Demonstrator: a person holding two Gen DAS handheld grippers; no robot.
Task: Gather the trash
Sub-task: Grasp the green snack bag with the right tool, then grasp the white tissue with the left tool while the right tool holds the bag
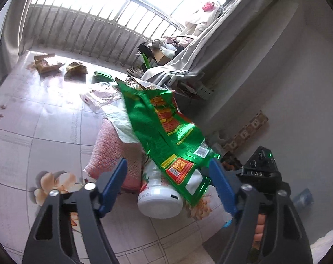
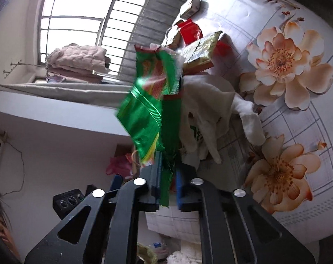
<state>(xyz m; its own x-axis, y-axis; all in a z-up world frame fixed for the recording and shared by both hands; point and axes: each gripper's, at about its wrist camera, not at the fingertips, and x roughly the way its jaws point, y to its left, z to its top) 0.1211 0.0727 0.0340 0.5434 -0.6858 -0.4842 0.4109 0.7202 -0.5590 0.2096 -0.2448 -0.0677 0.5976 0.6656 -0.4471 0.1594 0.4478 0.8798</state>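
A large green snack bag (image 1: 166, 129) hangs lifted over the flowered table. My right gripper (image 2: 169, 173) is shut on the green snack bag (image 2: 144, 118), pinching its lower edge between the pads. My left gripper (image 1: 168, 165) stands open, its blue pads (image 1: 113, 187) wide apart. Between them lie a white plastic jar (image 1: 159, 200) on its side and the bag's lower corner; neither pad presses on them. The right gripper's black housing (image 1: 262, 165) shows just behind my left gripper's right finger.
A pink knitted cloth (image 1: 113, 149) and a white plastic bag (image 1: 122, 121) lie under the green bag. Brown wrappers (image 1: 47, 62), a small green wrapper (image 1: 102, 77), a gold wrapper (image 2: 201, 50) and a red one (image 2: 190, 30) sit farther off. The table edge runs along a grey wall (image 1: 276, 77).
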